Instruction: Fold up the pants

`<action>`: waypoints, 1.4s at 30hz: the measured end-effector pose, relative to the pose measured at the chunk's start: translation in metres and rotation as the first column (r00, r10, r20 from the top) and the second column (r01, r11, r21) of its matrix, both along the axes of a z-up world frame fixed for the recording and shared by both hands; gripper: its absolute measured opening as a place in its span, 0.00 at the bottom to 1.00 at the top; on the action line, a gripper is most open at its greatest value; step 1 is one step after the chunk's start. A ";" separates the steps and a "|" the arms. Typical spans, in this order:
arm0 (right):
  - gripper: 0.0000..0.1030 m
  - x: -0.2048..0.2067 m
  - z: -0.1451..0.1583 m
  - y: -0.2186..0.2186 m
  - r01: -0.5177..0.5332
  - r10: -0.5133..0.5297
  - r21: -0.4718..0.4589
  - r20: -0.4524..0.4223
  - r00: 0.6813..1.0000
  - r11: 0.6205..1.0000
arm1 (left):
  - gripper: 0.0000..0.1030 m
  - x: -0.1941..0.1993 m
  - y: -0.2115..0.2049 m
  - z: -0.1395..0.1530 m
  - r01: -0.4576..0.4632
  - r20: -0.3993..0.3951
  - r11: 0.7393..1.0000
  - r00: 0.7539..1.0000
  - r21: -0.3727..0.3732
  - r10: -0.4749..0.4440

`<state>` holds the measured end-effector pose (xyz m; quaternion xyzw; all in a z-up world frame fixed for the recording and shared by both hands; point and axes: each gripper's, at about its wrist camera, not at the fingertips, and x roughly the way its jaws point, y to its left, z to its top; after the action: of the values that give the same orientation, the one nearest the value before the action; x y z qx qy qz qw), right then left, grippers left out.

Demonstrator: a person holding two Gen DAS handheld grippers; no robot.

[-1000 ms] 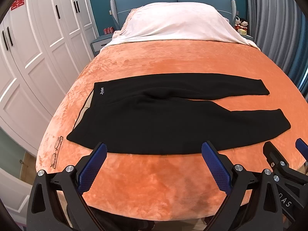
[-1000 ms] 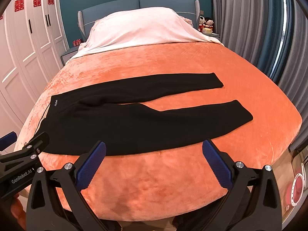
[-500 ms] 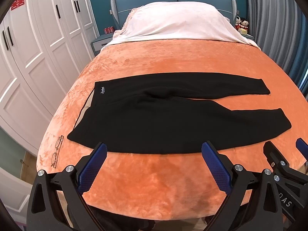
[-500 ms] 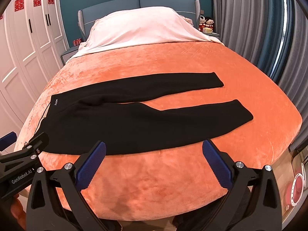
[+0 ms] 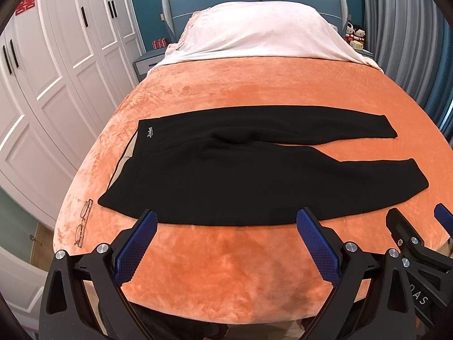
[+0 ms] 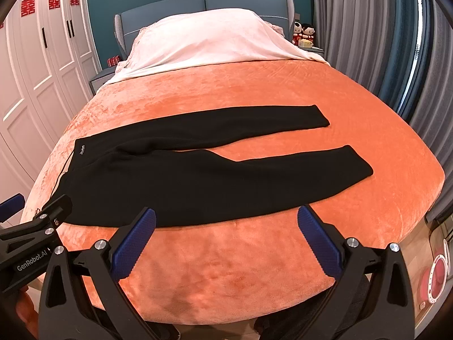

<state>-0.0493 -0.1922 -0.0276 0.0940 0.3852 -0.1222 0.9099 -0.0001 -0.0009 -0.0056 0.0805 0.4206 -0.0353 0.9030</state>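
Left wrist view: black pants [image 5: 254,170] lie flat across centre of frame on orange bed [image 5: 254,85], waistband at left, two legs spread toward right. My left gripper [image 5: 226,226] at bottom of frame, jaws released wide, gripping nothing, tips just short of near pant edge. Glasses [image 5: 83,222] on bed at lower left, just beside waistband corner. Right wrist view: my right gripper [image 6: 226,223] at bottom, jaws likewise spread, empty. Pants [image 6: 198,175] mid-frame. White pillow [image 6: 212,36] at top.

Pants [image 5: 254,175]: centre of frame, flat on bed [image 5: 254,283], waistband left, legs right
Glasses [image 5: 83,222]: lower left, beside waistband
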 end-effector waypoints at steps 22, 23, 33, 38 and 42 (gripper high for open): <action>0.96 0.114 -0.060 -0.164 0.092 -0.089 0.034 -0.094 0.992 0.995 | 0.94 0.069 -0.016 -0.061 -0.004 -0.120 0.999 0.993 0.045 0.009; 0.96 0.133 -0.064 -0.190 0.103 -0.100 0.041 -0.078 0.992 0.994 | 0.94 0.077 -0.017 -0.066 -0.005 -0.131 0.999 0.991 0.033 0.009; 0.83 0.294 -0.134 -0.380 0.209 -0.191 0.134 -0.133 0.973 0.969 | 0.94 0.159 -0.018 -0.112 -0.060 -0.219 0.996 0.975 -0.066 0.045; 0.76 0.350 -0.171 -0.412 0.188 -0.161 0.125 -0.198 0.967 0.974 | 0.94 0.189 -0.016 -0.137 -0.070 -0.235 0.997 0.970 -0.027 0.061; 0.69 0.373 -0.196 -0.422 0.191 -0.153 0.137 -0.245 0.957 0.972 | 0.94 0.205 -0.011 -0.146 -0.080 -0.239 0.997 0.968 -0.009 0.076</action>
<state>0.3233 -0.6145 -0.2237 0.1844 0.4879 -0.1802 0.8340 0.2046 -0.0118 -0.1514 0.0504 0.5286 -0.0131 0.8473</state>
